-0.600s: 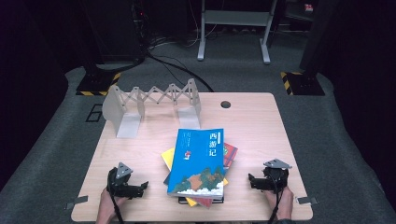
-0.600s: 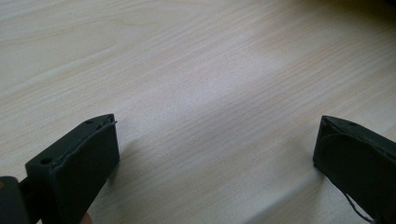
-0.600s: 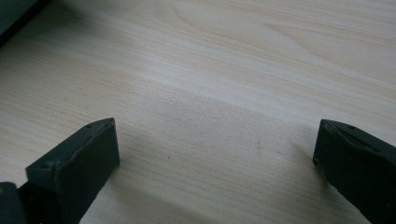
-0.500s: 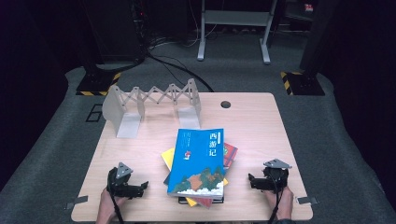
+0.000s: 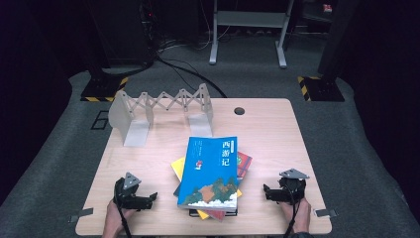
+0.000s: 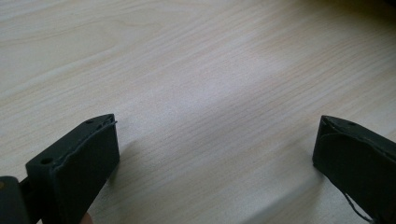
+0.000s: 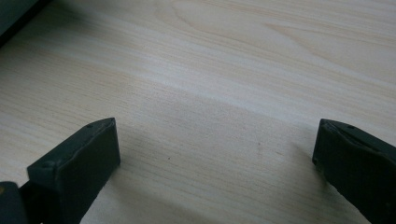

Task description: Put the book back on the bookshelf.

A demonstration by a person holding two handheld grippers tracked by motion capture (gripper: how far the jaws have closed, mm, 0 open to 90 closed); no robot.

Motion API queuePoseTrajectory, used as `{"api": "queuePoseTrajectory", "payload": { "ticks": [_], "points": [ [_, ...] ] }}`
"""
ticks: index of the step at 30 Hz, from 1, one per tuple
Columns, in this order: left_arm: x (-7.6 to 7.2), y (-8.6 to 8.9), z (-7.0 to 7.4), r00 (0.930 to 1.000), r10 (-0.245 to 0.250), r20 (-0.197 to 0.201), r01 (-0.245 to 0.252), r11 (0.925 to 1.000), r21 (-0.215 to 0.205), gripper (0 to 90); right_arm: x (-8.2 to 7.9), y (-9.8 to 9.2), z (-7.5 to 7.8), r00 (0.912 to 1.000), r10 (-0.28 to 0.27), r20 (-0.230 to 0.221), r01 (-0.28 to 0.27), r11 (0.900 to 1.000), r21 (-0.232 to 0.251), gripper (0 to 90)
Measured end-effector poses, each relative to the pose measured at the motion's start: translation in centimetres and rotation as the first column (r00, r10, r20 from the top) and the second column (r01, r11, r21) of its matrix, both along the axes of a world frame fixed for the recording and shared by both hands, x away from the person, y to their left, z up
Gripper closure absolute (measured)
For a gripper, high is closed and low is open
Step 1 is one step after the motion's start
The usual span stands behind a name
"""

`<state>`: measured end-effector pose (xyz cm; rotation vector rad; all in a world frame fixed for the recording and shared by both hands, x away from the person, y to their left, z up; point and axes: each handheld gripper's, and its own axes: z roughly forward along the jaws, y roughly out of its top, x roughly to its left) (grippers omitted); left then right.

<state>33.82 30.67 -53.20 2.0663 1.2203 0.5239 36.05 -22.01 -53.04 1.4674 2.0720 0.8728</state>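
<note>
Nothing is picked up yet. The left gripper [image 5: 150,197] and right gripper [image 5: 266,190] rest wide apart and empty beside the book pile [image 5: 212,177] near the counter's [image 5: 267,134] front edge. Next, one probably reaches for the blue book [image 5: 210,171] on top.

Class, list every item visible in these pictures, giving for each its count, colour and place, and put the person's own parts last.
blue book: one, blue cover, on top of the stack at the table's near middle.
books underneath: several, yellow, red and dark edges showing, exact count unclear.
bookend rack: one, pale grey, expanding, far left of the table.
table: one, light wood, with a round hole near the far edge.
cables: several, black, on the floor beyond the table.
left gripper: one, black, jaws open, near left of the table.
right gripper: one, black, jaws open, near right.
hands: two, at the near edge.
</note>
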Motion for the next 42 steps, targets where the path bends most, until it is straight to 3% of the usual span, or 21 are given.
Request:
{"api": "queuePoseTrajectory", "payload": {
  "ticks": [7, 12, 26, 34, 42],
  "points": [
    [0.0, 0.0, 0.0, 1.0, 0.003, 0.004, -0.003, 1.0, 0.0, 0.6, 0.2, -0.1, 0.2, 0.9998, 0.003, -0.019, -0.003, 1.0, 0.015, 0.0],
    [0.0, 0.0, 0.0, 1.0, 0.003, 0.003, -0.003, 1.0, -0.001, 0.6, 0.2, -1.0, 0.7, 0.9994, -0.005, -0.034, 0.008, 0.997, 0.078, 0.0],
    [0.0, 0.0, 0.0, 1.0, 0.003, 0.003, -0.003, 1.0, -0.001, 0.6, -0.6, 0.8, 5.8, 0.9968, 0.078, 0.016, -0.08, 0.99, 0.119, 1.0],
    [0.0, 0.0, 0.0, 1.0, 0.002, 0.0, -0.002, 1.0, 0.001, 0.6, -0.7, 3.4, 9.4, 0.9857, 0.16, 0.052, -0.166, 0.977, 0.134, 2.0],
    [0.0, 0.0, 0.0, 1.0, 0.003, 0.003, -0.003, 1.0, -0.001, 0.6, 0.2, 6.2, 10.8, 0.9701, 0.24, 0.039, -0.243, 0.959, 0.149, 3.9]
  ]
}}
